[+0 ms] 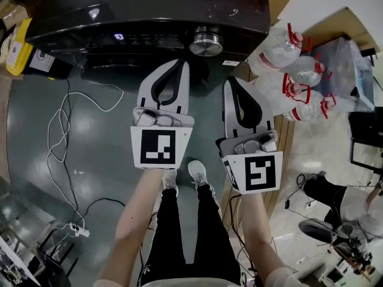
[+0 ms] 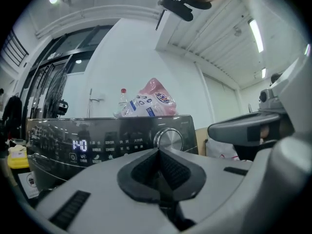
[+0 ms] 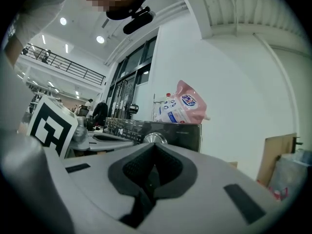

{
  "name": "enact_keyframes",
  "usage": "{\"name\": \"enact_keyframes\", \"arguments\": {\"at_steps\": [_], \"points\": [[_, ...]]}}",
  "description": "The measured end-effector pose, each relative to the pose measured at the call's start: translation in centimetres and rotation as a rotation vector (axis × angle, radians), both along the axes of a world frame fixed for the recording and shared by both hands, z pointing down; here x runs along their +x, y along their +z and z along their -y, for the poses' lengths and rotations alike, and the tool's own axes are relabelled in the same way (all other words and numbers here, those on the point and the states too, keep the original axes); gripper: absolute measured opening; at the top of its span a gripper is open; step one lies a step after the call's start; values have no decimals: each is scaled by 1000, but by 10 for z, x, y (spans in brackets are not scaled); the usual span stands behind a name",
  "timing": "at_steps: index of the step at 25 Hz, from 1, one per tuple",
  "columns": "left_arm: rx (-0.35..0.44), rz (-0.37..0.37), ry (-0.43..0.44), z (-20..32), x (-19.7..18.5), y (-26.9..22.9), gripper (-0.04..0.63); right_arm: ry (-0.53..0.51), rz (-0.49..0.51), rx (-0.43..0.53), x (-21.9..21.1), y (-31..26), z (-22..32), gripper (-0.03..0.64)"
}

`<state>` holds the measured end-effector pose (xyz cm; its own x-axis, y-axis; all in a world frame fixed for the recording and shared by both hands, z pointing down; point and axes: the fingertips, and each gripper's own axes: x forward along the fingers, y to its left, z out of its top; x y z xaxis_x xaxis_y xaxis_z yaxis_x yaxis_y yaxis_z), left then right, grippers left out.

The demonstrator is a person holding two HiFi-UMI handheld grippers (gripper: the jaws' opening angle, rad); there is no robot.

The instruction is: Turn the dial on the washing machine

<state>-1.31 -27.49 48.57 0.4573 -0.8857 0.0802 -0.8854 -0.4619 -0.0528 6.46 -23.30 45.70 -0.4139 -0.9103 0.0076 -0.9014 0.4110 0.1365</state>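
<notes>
The black washing machine [image 1: 78, 20] stands ahead, its silver dial [image 1: 206, 43] at the right end of the lit control panel [image 2: 97, 147]. In the left gripper view the dial [image 2: 169, 139] shows just above the jaws; in the right gripper view the dial [image 3: 151, 139] sits behind the jaw tips. My left gripper [image 1: 178, 63] is shut and empty, its tip a short way below and left of the dial. My right gripper [image 1: 231, 81] is shut and empty too, below and right of the dial. Neither touches the machine.
Large water bottles with red caps [image 1: 287, 64] lie to the right of the machine. A pink detergent bag [image 2: 148, 101] and a bottle sit on top of it. White cables [image 1: 63, 136] trail on the floor at left. The person's legs and shoes [image 1: 197, 172] stand below the grippers.
</notes>
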Motion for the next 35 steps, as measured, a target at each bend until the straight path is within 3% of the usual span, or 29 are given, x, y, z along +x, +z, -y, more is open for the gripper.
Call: {"name": "enact_keyframes", "arguments": {"at_steps": [8, 29, 35], "points": [[14, 26, -12, 19, 7, 4, -2, 9, 0, -25, 20, 13, 5, 3], [2, 47, -32, 23, 11, 2, -2, -25, -9, -16, 17, 11, 12, 3], [36, 63, -32, 24, 10, -11, -2, -19, -13, -18, 21, 12, 11, 3]]}}
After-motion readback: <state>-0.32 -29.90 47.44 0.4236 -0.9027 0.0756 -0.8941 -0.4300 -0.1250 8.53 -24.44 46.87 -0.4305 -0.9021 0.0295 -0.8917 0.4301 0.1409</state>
